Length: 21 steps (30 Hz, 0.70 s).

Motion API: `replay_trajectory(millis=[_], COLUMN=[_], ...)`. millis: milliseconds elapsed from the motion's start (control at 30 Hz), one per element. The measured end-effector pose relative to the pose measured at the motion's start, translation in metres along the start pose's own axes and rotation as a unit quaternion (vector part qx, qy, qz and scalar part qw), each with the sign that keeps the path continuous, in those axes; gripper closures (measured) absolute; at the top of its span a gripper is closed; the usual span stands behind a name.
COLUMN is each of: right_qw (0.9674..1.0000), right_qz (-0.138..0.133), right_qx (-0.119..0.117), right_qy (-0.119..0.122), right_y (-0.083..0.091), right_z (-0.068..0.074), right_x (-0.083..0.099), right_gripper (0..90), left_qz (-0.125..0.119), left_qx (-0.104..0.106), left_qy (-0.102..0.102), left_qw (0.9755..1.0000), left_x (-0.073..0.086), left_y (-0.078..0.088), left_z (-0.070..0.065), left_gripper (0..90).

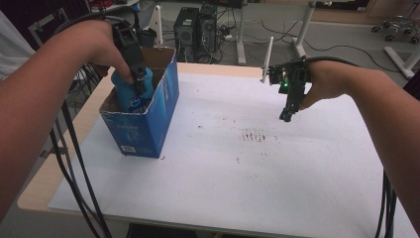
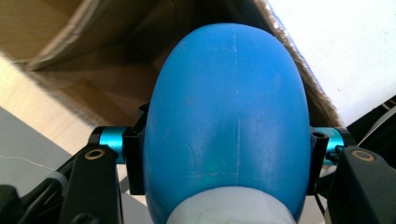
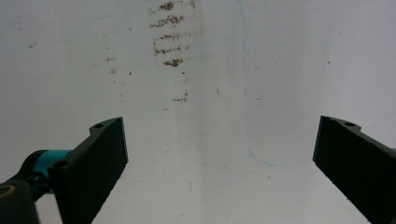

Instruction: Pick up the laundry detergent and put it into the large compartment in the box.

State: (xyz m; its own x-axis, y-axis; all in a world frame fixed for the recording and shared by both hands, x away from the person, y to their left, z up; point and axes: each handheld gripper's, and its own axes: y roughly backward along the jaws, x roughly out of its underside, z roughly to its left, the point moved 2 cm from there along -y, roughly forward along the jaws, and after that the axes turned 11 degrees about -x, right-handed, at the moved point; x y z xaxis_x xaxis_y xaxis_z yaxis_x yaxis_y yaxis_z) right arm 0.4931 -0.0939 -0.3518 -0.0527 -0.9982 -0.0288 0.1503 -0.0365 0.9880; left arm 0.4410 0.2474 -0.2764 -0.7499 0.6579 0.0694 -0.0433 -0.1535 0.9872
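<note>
A blue bottle with a white cap hangs inside the open top of a blue cardboard box. My left gripper points down into the box and is shut on the bottle. In the left gripper view the black jaws press both sides of the bottle, and the brown inner walls of the box lie beyond it. My right gripper hovers over the white table top at the right. Its jaws stand wide apart around my right gripper, with nothing between them.
Brown stains mark the middle of the table top, and the same stains lie ahead of the right jaws. Black cables hang off the left edge. Computer towers and desk legs stand on the floor behind the table.
</note>
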Motion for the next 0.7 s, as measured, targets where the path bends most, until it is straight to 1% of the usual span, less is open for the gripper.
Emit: replay_trajectory(millis=[100, 133, 167, 200, 267, 300, 333, 367, 400, 433, 467, 533, 567, 600, 633, 700], right_qw=[1.0000, 1.0000, 1.0000, 1.0000, 1.0000, 1.0000, 1.0000, 1.0000, 1.0000, 1.0000, 1.0000, 1.0000, 1.0000, 1.0000, 1.0000, 1.0000], right_qz=[0.001, 0.001, 0.000, 0.000, 0.002, 0.003, 0.003, 0.003, 0.003, 0.002, 0.003, 0.003, 0.004, 0.004, 0.005, 0.005], right_qx=[-0.001, 0.000, 0.000, 0.000, 0.000, 0.000, 0.000, 0.000, 0.000, 0.000, -0.001, -0.002, -0.001, -0.001, -0.002, -0.002], right_qy=[0.002, 0.004, 0.004, 0.004, 0.004, 0.003, 0.003, 0.003, 0.003, 0.006, 0.005, 0.004, 0.005, 0.005, 0.004, 0.005], right_y=[0.000, 0.000, 0.000, -0.001, -0.001, -0.001, -0.001, -0.002, -0.002, -0.002, -0.002, -0.002, -0.002, -0.002, -0.003, -0.003], right_z=[0.000, 0.000, 0.000, 0.000, 0.000, 0.000, 0.000, 0.000, 0.000, 0.000, 0.000, 0.000, 0.000, 0.000, 0.000, 0.000], right_x=[-0.001, -0.001, -0.001, -0.001, -0.001, -0.001, -0.001, -0.002, -0.002, -0.002, -0.003, -0.003, -0.003, -0.003, -0.004, -0.004], right_gripper=[2.1, 2.1, 2.1, 2.1, 2.1, 2.1, 2.1, 2.1, 2.1, 2.1, 2.1, 2.1, 2.1, 2.1, 2.1, 2.1], left_qz=[-0.001, -0.001, -0.002, -0.002, -0.005, -0.004, -0.004, -0.008, -0.008, -0.007, -0.009, -0.009, -0.012, -0.012, -0.018, -0.018], left_qx=[0.004, 0.004, 0.004, 0.003, 0.002, 0.001, 0.001, 0.001, 0.001, 0.003, 0.004, 0.004, 0.005, 0.005, 0.005, 0.005], left_qy=[-0.008, -0.008, -0.017, -0.025, -0.034, -0.043, -0.043, -0.050, -0.050, -0.054, -0.053, -0.053, -0.055, -0.055, -0.058, -0.058], left_qw=[1.0000, 1.0000, 0.9998, 0.9997, 0.9994, 0.9991, 0.9991, 0.9987, 0.9987, 0.9985, 0.9985, 0.9985, 0.9984, 0.9984, 0.9982, 0.9982], left_x=[0.000, 0.000, 0.000, 0.000, 0.000, 0.000, 0.000, 0.000, 0.000, 0.000, 0.001, 0.001, 0.002, 0.002, 0.002, 0.002], left_y=[-0.009, -0.009, -0.015, -0.017, -0.022, -0.024, -0.024, -0.028, -0.028, -0.030, -0.033, -0.033, -0.037, -0.037, -0.038, -0.038], left_z=[-0.001, -0.001, -0.002, -0.002, -0.004, -0.004, -0.004, -0.004, -0.004, -0.004, -0.004, -0.004, -0.004, -0.004, -0.004, -0.004], left_gripper=[38.1, 38.1, 38.1, 38.1, 38.0, 38.0, 38.0, 38.0, 38.1, 38.1, 38.0, 38.0, 38.0, 38.0, 38.0, 38.1])
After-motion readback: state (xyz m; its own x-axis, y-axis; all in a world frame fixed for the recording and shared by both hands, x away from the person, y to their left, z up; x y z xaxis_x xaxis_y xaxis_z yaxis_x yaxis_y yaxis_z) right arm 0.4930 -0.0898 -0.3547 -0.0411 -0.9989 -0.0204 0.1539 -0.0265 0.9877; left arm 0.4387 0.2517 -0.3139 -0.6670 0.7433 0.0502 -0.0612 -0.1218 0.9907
